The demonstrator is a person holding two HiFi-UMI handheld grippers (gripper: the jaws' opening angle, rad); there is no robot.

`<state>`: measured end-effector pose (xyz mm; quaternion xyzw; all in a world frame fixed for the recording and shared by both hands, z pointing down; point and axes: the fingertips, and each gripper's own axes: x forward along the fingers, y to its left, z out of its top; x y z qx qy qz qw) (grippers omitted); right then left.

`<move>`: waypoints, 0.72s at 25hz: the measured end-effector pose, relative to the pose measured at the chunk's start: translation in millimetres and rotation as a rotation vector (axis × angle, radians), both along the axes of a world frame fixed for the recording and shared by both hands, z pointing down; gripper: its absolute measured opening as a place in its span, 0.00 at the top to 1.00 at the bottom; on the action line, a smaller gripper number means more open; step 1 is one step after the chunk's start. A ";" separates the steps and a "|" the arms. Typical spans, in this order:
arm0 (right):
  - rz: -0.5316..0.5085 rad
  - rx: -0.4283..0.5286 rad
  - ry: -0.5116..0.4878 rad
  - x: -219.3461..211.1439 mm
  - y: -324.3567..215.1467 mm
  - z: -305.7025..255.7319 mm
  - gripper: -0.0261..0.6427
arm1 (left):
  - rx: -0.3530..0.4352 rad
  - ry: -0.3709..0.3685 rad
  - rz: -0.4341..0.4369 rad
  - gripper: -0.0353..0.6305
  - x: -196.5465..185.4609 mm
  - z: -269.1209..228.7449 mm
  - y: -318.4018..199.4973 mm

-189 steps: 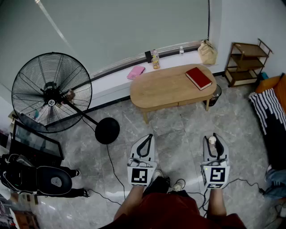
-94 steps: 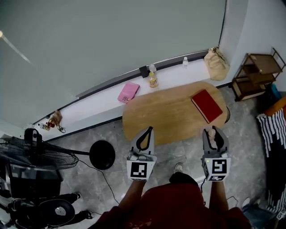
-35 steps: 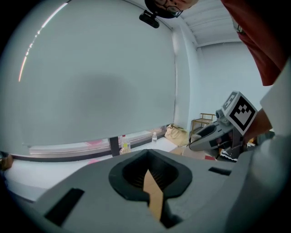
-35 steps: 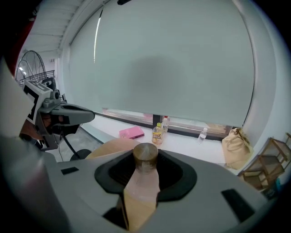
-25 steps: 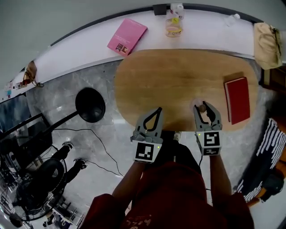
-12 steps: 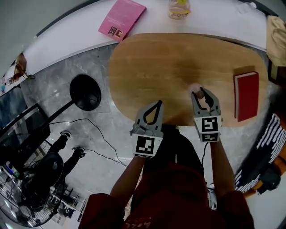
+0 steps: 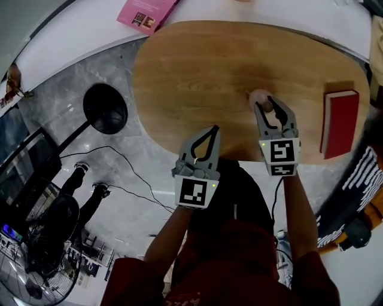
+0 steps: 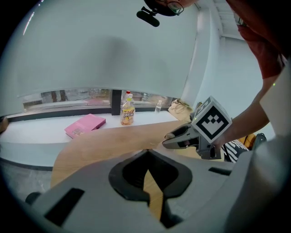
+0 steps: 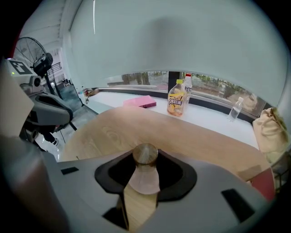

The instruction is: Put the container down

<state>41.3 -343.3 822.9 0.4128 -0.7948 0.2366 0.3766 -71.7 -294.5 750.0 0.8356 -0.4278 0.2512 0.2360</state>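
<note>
On the floor off the table's left end: a black round fan base (image 7: pixel 105 107), cable trailing from it. On the white sill (image 7: pixel 78 36) behind the table's far-left corner: a pink book (image 7: pixel 146 12), with a yellow-labelled bottle (image 8: pixel 128 113) farther along.

Over the wooden table's (image 7: pixel 197 66) near edge, left of middle: the left gripper (image 7: pixel 214 128), tips pressed together, nothing between them (only bare wood shows through the hollow behind the tips).

Just right of that, over the near edge right of middle: the right gripper (image 7: pixel 271 103), jaws partway closed and clamped on the container (image 9: pixel 143 175), a small clear jar with a brown round lid (image 9: pixel 145 154). Jar held upright at the jaw tips, above the wood; cannot tell whether its bottom touches the table.

At the table's right end: a red book (image 7: pixel 339 122), lying flat, well apart from the jar. On the sill beyond that end: a beige bag (image 9: pixel 273 127).
</note>
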 end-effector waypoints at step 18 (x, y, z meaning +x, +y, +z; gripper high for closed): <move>-0.018 0.086 0.014 -6.8 0.6 13.4 0.75 | -0.039 0.014 0.019 0.94 4.0 20.3 6.4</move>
